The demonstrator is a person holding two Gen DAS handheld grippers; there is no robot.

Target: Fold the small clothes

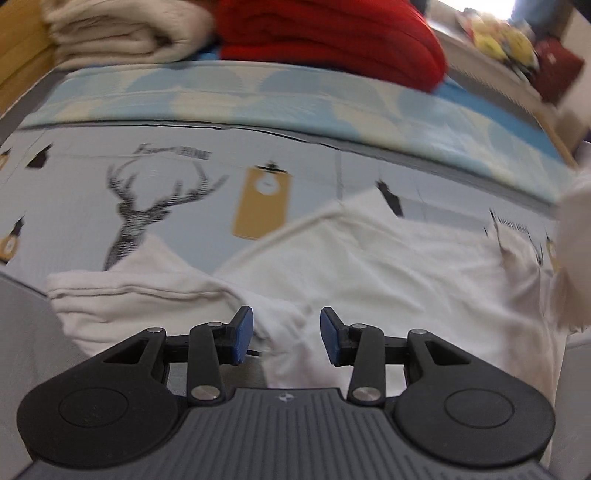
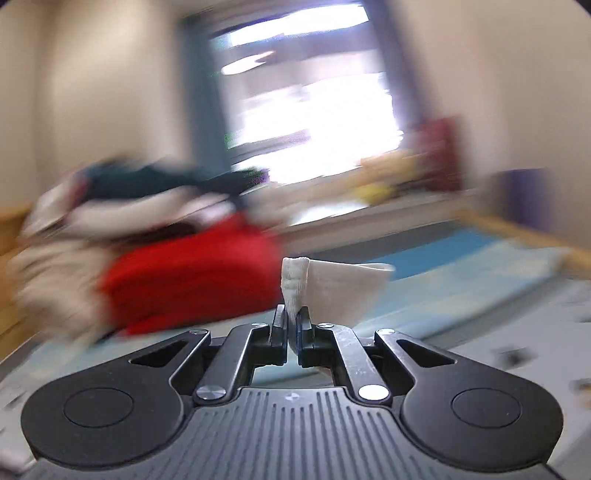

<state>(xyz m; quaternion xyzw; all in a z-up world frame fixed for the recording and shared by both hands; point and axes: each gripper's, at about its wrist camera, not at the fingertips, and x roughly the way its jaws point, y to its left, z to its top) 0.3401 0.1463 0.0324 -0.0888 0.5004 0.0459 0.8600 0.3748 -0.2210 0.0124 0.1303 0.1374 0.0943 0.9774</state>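
Note:
A white garment [image 1: 388, 258] lies crumpled on a deer-print bedspread [image 1: 74, 192]. My left gripper [image 1: 287, 332] hovers over its near part, tilted downward. Its blue pads [image 1: 243, 330] stand apart, with a bunched fold of the cloth showing in the gap; neither pad presses on it. At the right edge of the left wrist view a blurred white strip of cloth [image 1: 576, 240] rises off the bed. My right gripper [image 2: 293, 325] is raised and points nearly level. It is shut on a hemmed edge of the white garment [image 2: 332, 288], which sticks up above the jaws.
A folded red garment [image 1: 332, 33] and a folded beige pile [image 1: 122, 33] lie at the far side on a pale blue patterned sheet [image 1: 258, 96]. A wooden bed frame [image 1: 18, 48] borders the left. The right wrist view shows a bright window [image 2: 306, 110], blurred.

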